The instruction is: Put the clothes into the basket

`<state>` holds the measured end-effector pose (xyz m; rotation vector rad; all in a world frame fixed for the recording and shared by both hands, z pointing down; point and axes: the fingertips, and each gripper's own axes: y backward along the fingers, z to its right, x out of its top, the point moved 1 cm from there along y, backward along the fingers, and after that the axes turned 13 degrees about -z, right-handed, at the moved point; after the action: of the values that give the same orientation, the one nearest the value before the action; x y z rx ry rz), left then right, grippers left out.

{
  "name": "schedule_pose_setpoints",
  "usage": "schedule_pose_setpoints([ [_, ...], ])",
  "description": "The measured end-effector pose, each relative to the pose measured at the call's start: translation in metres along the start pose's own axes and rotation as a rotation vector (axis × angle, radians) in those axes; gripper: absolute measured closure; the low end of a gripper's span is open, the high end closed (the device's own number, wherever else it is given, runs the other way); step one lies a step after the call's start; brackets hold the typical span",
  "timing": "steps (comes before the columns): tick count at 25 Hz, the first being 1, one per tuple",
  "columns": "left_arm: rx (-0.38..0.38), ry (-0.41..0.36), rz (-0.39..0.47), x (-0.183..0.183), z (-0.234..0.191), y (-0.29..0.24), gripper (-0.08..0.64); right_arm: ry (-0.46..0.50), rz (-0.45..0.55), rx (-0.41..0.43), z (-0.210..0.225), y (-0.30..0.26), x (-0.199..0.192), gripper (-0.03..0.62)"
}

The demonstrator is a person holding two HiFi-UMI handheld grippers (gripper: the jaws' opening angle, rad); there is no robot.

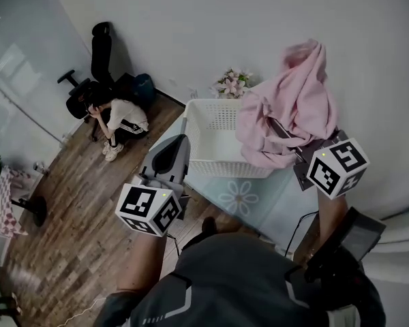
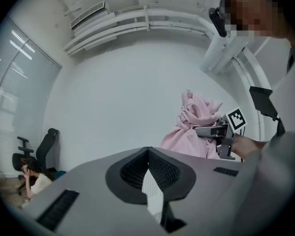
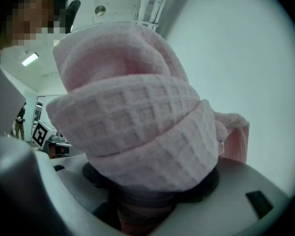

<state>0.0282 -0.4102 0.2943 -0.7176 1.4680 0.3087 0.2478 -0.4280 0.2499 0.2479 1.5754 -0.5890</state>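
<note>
A pink waffle-knit garment [image 1: 293, 107] hangs bunched in the air over the right end of the white lattice basket [image 1: 211, 165]. My right gripper [image 1: 290, 142] is shut on it, and the cloth drapes over and hides the jaws. The right gripper view is filled by the pink garment [image 3: 137, 122] folded over the right gripper [image 3: 152, 200]. My left gripper [image 1: 174, 142] hangs near the basket's left front corner, jaws together and holding nothing. In the left gripper view the left gripper [image 2: 148, 151] points at a bare wall, with the pink garment [image 2: 191, 127] and the right gripper [image 2: 211, 130] off to the right.
The basket stands on a pale table [image 1: 242, 199] with a flower print, next to a bunch of flowers [image 1: 232, 82] by the wall. A person [image 1: 123, 125] sits on the wooden floor beside a black office chair [image 1: 92, 67]. A checked small table [image 1: 7, 203] is at far left.
</note>
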Motion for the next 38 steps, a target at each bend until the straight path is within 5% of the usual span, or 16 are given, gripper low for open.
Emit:
schedule_pose_setpoints([
  [11,0.079,0.031,-0.022,-0.018,-0.072,-0.013,0.553,0.169,-0.201,0.153,-0.025,-0.104,-0.035,0.268],
  [19,0.106,0.102,-0.073,-0.049,-0.112,-0.027,0.553,0.261,-0.402,0.264,-0.032,-0.161,-0.104,0.268],
  [38,0.12,0.134,-0.173,-0.107,-0.182,-0.063,0.553,0.427,-0.817,0.436,-0.042,-0.241,-0.264,0.268],
])
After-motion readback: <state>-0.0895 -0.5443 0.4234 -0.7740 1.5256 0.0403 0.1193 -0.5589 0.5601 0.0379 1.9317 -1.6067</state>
